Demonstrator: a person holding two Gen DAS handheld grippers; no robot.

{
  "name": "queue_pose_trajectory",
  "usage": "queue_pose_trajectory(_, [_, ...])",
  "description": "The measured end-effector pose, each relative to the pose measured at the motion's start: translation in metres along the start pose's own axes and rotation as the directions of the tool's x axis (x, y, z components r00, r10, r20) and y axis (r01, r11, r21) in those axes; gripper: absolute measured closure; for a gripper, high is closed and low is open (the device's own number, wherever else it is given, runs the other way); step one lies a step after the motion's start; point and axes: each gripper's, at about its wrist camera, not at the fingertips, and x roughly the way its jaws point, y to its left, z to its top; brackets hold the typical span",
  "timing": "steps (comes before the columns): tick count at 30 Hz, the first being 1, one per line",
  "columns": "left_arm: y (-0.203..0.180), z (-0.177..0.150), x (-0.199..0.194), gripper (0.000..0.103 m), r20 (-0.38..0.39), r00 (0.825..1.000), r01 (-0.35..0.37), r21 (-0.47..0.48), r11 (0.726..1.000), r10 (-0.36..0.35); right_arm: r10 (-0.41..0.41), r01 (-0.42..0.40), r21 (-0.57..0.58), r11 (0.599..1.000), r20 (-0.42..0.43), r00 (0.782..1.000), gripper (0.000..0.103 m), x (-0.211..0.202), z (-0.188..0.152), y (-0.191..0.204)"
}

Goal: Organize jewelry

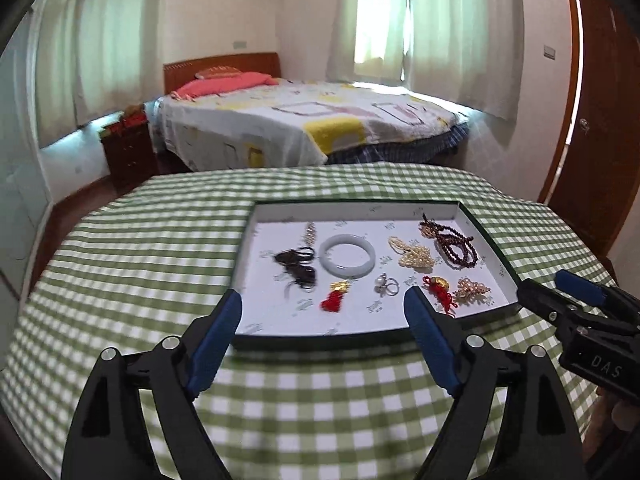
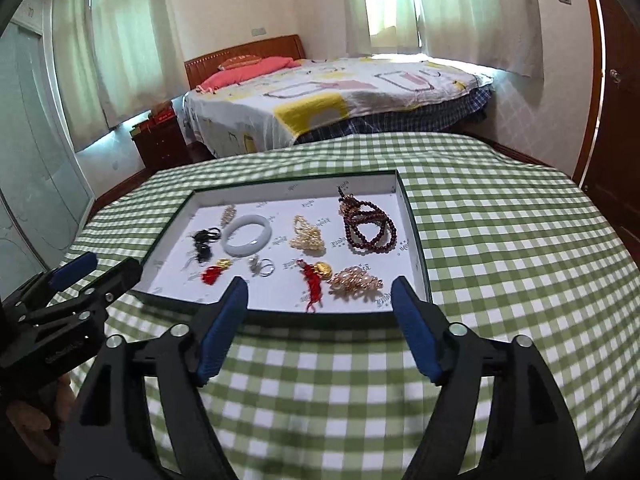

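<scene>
Tablecloth [image 1: 168, 248]: woven cloth, matt, green-and-white check. Tray [image 1: 476, 222]: card, with a matt white printed paper lining and a dark outer rim. Bangle [image 1: 347, 257]: smooth, glossy, pale stone-like ring. Bead strand [image 1: 460, 246]: dark red, polished, round beads. Pearl cluster [image 1: 416, 257]: cream beads with a soft sheen. Rings [image 1: 387, 286]: bright, shiny metal. Tassel [image 1: 332, 302]: red thread, matt, with a glossy gold piece. Left gripper [image 1: 324, 304] and right gripper [image 2: 318, 292]: matt black plastic arms, blue matt finger pads [image 1: 218, 340], silver metal pivot screws. Headboard [image 1: 224, 68], far left: varnished wood. Curtains [image 1: 452, 24]: thin, pale cloth.
</scene>
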Motion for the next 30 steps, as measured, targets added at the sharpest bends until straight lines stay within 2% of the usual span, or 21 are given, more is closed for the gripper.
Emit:
queue_pose_trajectory(7, [0.009,0.0,-0.054,0.019,0.065,0.997,-0.041,-0.007,0.999,0.041,-0.017,0.02,-0.04,0.999,0.075,0.997,0.024,-0.053,0.002,0.015])
queue_pose_trajectory(15, [0.025,0.002,-0.112,0.019,0.148,0.986,-0.08,-0.025,0.997,0.083,-0.043,0.049,-0.039,0.998,0.148,0.988,0.018,-0.106,0.006,0.017])
queue_pose_trajectory(24, [0.034,0.003,-0.147,0.019,0.19,0.975,-0.107,-0.054,0.993,0.116,-0.044,0.058,-0.055,0.997,0.216,0.975,0.013,-0.149,0.004,0.023])
queue_pose_trajectory(30, [0.031,0.001,-0.159,0.019,0.209,0.971,-0.107,-0.048,0.993,0.115,-0.037,0.052,-0.057,0.997,0.238,0.97,0.012,-0.161,0.004,0.025])
